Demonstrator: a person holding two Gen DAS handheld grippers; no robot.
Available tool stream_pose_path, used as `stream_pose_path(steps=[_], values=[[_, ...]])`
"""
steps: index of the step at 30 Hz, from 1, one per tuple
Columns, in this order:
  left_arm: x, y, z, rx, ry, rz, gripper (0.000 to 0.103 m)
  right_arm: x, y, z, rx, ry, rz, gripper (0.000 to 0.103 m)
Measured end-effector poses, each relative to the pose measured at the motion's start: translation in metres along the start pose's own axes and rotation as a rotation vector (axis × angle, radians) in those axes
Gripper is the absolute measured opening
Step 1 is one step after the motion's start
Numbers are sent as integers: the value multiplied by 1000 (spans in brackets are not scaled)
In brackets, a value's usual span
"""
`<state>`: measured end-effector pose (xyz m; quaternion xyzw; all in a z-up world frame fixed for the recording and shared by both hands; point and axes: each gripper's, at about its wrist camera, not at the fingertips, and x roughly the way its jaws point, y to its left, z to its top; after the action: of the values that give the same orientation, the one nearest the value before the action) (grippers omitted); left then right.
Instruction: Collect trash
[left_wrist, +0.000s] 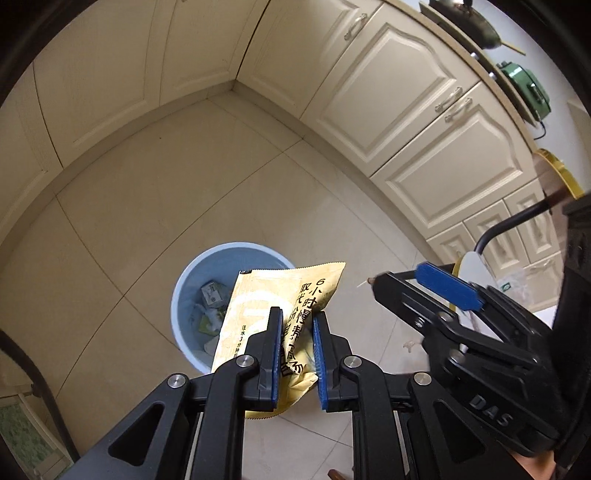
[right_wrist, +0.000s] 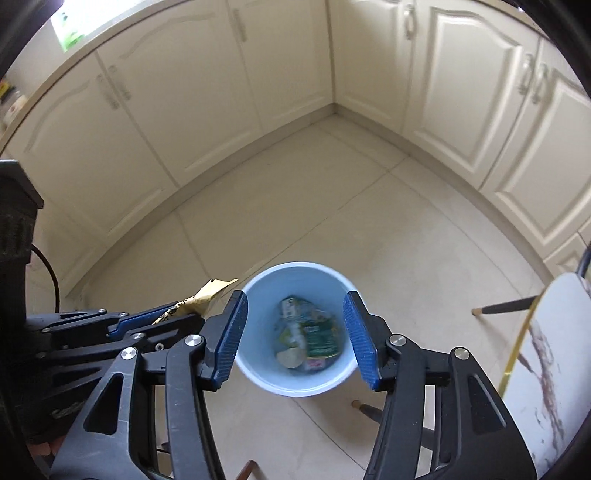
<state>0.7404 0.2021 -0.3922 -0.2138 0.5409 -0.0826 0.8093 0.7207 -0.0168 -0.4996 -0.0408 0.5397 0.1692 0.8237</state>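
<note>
My left gripper (left_wrist: 297, 321) is shut on a yellow food packet (left_wrist: 284, 295) with black print, held above the floor next to a light blue trash bin (left_wrist: 184, 295). The bin holds several wrappers and cartons (left_wrist: 211, 295). My right gripper (right_wrist: 295, 314) is open and empty, its blue pads straddling the bin (right_wrist: 255, 365) far below in its own view, where the trash (right_wrist: 310, 332) shows inside. The right gripper also shows in the left wrist view (left_wrist: 406, 280), to the right of the packet. The packet's tip (right_wrist: 210, 290) and the left gripper (right_wrist: 147, 321) show at the left of the right wrist view.
Cream kitchen cabinets (left_wrist: 388, 92) line two walls and meet in a corner (right_wrist: 334, 107). The floor is beige tile (right_wrist: 332, 206). A white marble table with gold edge (right_wrist: 546, 350) and a chair leg (right_wrist: 502, 306) stand at the right. Pots (left_wrist: 528, 88) sit on the counter.
</note>
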Motion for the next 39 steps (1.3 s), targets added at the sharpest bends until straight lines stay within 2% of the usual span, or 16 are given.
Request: stream_pose_path(steps=[2,6,8,10,12,18,21,23,25,26,28,30,32,34,36,39], values=[[-2,2,6,-13,-29,-4,13,-3,-9,0,18,-8,-13,62],[-5,4,6,-32,-39,-26,24,-15,-18,4,48,-29,-9,62],[-11,8,3,-56,-56,-28,40,-19,-22,7,69,-33,8,63],[-22,12,-2,-78,-70,-15,47,-26,-25,7,86,-48,17,67],[-41,14,-11,-107,-104,23,49,-32,-24,8,93,-49,36,76],[-114,23,-25,-116,-197,252,60,-54,5,4,35,-40,153,79],[-159,23,-40,-137,-267,319,60,-70,30,2,-27,-39,226,85],[-187,15,-49,-134,-325,329,60,-89,54,-2,-108,-53,257,85],[-218,2,-60,-109,-391,340,62,-116,72,-7,-182,-97,258,90],[-233,-12,-66,-88,-430,350,66,-133,80,-10,-214,-124,242,96],[-259,-39,-80,-39,-496,360,73,-167,90,-16,-264,-185,184,97],[-283,-75,-95,17,-570,350,80,-205,95,-24,-296,-245,122,103],[-306,-104,-111,59,-633,323,86,-249,93,-36,-308,-303,83,103],[-328,-133,-130,91,-684,290,94,-287,88,-47,-299,-345,92,103],[-347,-148,-152,123,-726,272,96,-326,80,-58,-275,-394,104,103],[-372,-175,-192,172,-787,234,99,-385,68,-77,-254,-479,44,103]])
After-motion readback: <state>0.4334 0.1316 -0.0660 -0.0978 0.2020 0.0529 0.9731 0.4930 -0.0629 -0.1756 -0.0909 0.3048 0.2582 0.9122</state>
